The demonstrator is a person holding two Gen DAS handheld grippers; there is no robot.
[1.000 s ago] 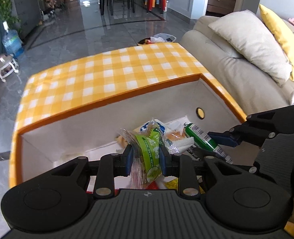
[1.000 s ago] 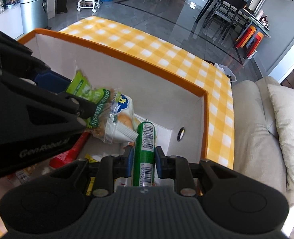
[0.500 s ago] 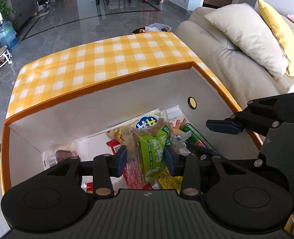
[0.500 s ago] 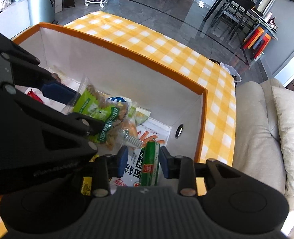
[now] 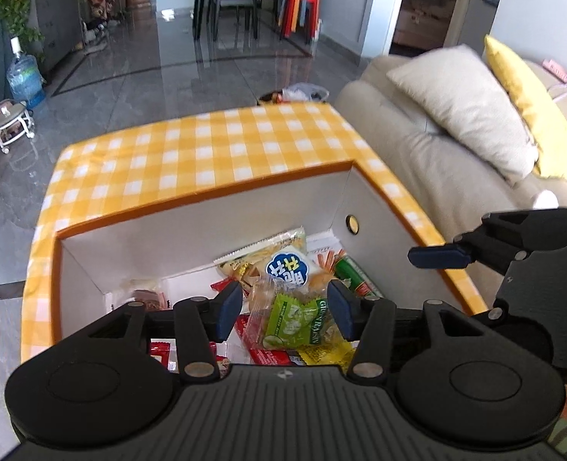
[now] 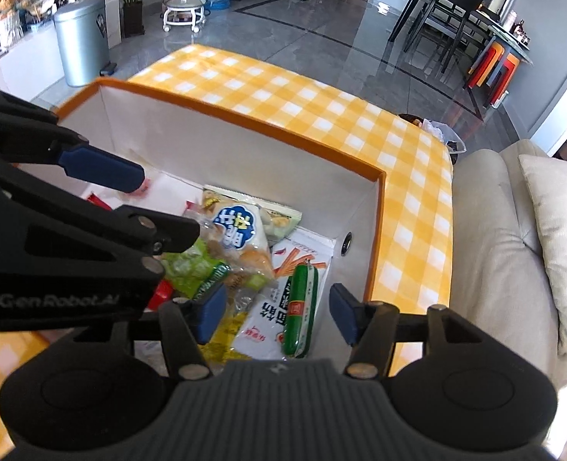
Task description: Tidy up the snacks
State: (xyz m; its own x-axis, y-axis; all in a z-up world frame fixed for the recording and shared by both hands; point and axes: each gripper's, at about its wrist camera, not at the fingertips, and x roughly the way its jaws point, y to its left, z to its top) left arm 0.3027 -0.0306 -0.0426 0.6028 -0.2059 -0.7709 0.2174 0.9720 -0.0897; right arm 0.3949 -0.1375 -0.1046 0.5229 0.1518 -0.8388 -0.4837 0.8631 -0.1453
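An orange-rimmed white box sits on the yellow checked table and holds several snack packets. My left gripper is open above the box; the green raisin packet lies loose on the pile between its fingers. My right gripper is open too; the green sausage stick lies in the box below it on a white packet. A blue-and-white cracker bag lies in the middle of the pile. The box also shows in the right wrist view.
A beige sofa with cushions stands right beside the table. The checked tablecloth stretches beyond the box. A metal bin, a water jug and dining chairs stand on the grey floor further off.
Both grippers have opened and lifted back. The green raisin packet and the green sausage stick have dropped from the fingers onto the pile in the box.
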